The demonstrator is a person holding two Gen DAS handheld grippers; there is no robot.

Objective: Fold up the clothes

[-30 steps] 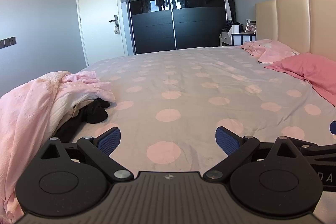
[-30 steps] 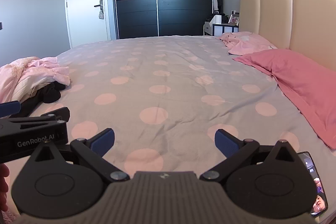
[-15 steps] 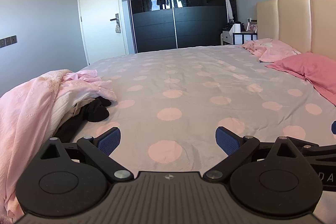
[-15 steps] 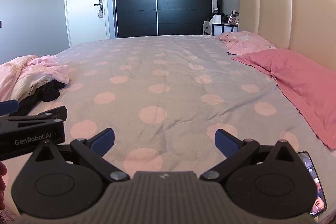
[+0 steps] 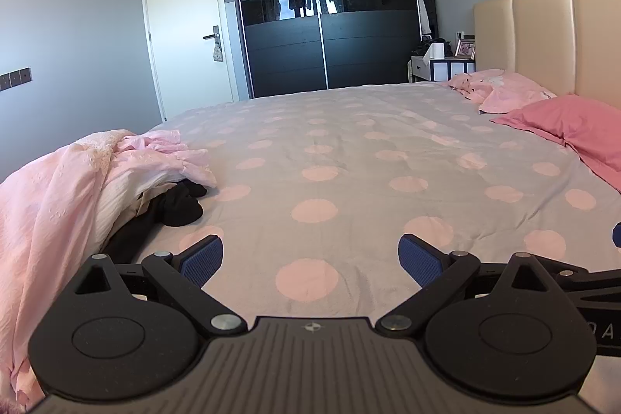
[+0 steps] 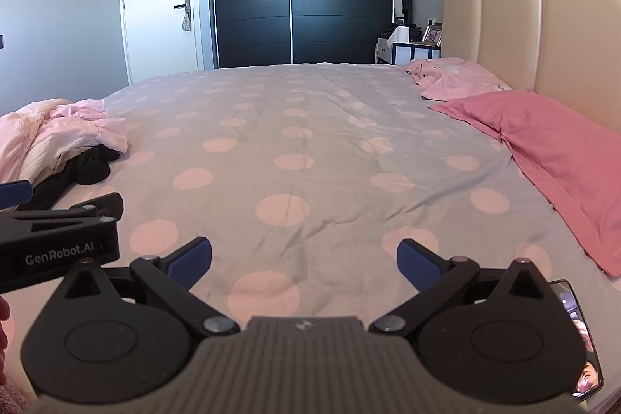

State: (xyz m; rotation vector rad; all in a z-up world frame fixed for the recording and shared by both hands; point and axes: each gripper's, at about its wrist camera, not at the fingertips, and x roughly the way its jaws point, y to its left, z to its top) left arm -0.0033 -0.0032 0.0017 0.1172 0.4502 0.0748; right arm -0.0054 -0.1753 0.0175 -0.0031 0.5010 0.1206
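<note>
A heap of clothes lies on the left side of the bed: pale pink garments [image 5: 73,181] over a black garment [image 5: 178,206]. The heap also shows in the right wrist view [image 6: 58,134], with the black garment [image 6: 93,167] at its edge. My left gripper [image 5: 310,258] is open and empty, low over the bedspread just right of the heap. My right gripper [image 6: 304,258] is open and empty over the middle of the bed. The left gripper's body [image 6: 58,243] shows at the left of the right wrist view.
The bed has a grey spread with pink dots [image 5: 349,150]. Pink pillows [image 6: 551,142] and a beige headboard [image 6: 543,33] are at the right. A phone [image 6: 582,336] lies by the right gripper. A black wardrobe [image 5: 330,6] and white door [image 5: 186,22] stand behind.
Both views have shifted very slightly; the clothes heap sits a little further right in the left wrist view. Both grippers stay open and empty.
</note>
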